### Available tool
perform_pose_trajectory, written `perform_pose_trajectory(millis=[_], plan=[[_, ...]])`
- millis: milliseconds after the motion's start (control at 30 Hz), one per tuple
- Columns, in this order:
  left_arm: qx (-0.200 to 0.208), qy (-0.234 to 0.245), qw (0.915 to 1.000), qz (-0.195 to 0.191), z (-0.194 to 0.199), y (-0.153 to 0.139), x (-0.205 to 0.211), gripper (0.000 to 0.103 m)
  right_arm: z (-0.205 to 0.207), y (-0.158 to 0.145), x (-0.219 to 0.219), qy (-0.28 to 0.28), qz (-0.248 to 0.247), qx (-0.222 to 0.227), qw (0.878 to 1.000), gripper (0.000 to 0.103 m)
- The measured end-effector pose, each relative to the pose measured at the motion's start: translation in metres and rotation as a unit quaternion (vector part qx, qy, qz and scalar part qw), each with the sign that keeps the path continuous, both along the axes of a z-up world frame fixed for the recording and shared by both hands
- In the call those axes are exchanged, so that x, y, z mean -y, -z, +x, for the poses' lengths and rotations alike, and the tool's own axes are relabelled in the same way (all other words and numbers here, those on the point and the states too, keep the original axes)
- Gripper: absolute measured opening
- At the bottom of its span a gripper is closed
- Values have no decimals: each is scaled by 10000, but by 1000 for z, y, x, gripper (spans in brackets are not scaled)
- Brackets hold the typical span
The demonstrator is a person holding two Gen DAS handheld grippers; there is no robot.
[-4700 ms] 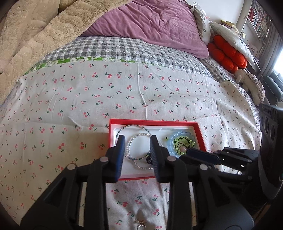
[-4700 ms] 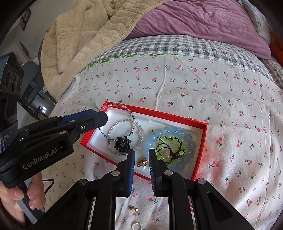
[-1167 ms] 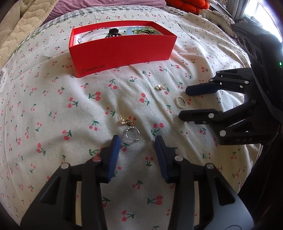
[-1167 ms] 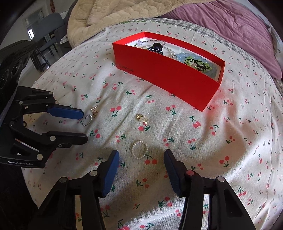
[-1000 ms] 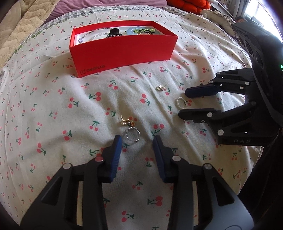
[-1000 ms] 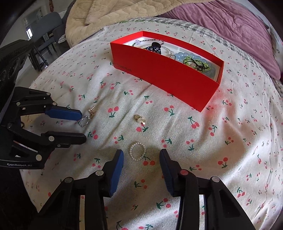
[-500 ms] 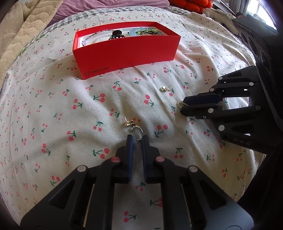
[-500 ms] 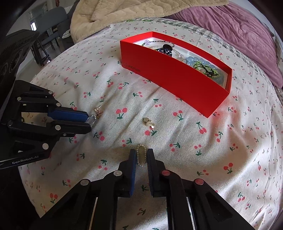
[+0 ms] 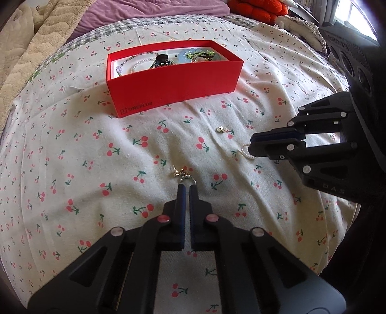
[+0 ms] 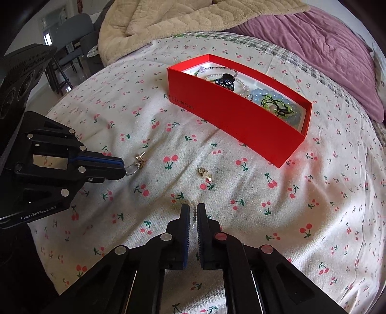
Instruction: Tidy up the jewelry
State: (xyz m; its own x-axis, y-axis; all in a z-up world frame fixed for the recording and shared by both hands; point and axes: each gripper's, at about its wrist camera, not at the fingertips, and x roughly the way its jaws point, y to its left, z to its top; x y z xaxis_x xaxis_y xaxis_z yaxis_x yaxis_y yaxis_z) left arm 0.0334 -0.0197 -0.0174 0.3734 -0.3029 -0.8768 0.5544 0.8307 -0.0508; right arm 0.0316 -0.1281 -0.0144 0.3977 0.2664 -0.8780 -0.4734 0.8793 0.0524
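Observation:
A red box (image 9: 173, 79) (image 10: 231, 113) holding several bracelets and necklaces stands on the cherry-print bedsheet. My left gripper (image 9: 187, 187) (image 10: 121, 166) is shut on a silver ring (image 9: 187, 178) (image 10: 131, 169), with a small gold charm (image 9: 179, 172) (image 10: 140, 159) right beside it. My right gripper (image 10: 193, 209) (image 9: 251, 145) is shut on a small pearl ring (image 10: 193, 215) (image 9: 246, 151). A gold earring (image 9: 220, 129) (image 10: 205, 172) lies loose on the sheet between the grippers and the box.
A beige quilted blanket (image 10: 173, 21) and a purple duvet (image 10: 313, 36) lie beyond the box. Red cushions (image 9: 255, 9) sit at the far right of the bed. Chairs (image 10: 72, 36) stand off the bed's left edge.
Both grippers have closed from wide open onto their rings and have lifted slightly; the view has pulled back from the sheet.

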Motion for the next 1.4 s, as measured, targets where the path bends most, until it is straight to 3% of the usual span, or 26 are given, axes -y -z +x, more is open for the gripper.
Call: perform_pose_trajectory(millis=[100, 133, 167, 233, 267, 433, 467, 533, 567, 733, 833, 933, 1100, 1400], plan=[[111, 43, 9999, 16, -2, -2, 0, 4, 1, -7, 4, 42, 136, 29, 9999, 6], [120, 65, 9999, 40, -2, -2, 1, 11, 1, -8, 5, 59, 179, 17, 9998, 6], [92, 95, 9999, 43, -2, 0, 2, 28, 1, -8, 7, 62, 233, -11, 9997, 6], [89, 91, 9999, 55, -2, 3, 4, 50, 3, -5, 10, 40, 345, -166, 9993, 8], [87, 85, 9999, 93, -1, 5, 5, 52, 4, -3, 13, 61, 373, -221, 9990, 17], [-51, 40, 9999, 160, 5, 16, 8, 53, 9, 13, 16, 144, 265, -470, 9984, 22], [-53, 36, 9999, 149, 6, 16, 9, 53, 9, 15, 16, 150, 250, -470, 9985, 28], [-65, 23, 9999, 118, 7, 17, 11, 53, 9, 16, 16, 134, 271, -423, 9986, 52], [-71, 16, 9999, 105, 8, 18, 11, 53, 9, 16, 16, 145, 271, -357, 9989, 69], [-95, 2, 9999, 61, 9, 19, 13, 46, 9, 23, 5, 81, 34, -224, 9997, 71], [-103, 43, 9999, 45, 8, 18, 15, 37, 10, 24, 2, 73, -23, -187, 9998, 68], [-104, 89, 9999, 45, 6, 18, 19, 28, 10, 22, -1, 17, 11, -202, 9998, 51], [-145, 89, 9998, 35, 5, 18, 23, 10, 7, 20, -9, -208, 32, -244, 9995, 9], [-164, 30, 9998, -56, -1, 11, 12, 3, 5, 11, -2, -102, 180, -309, 9993, 4]])
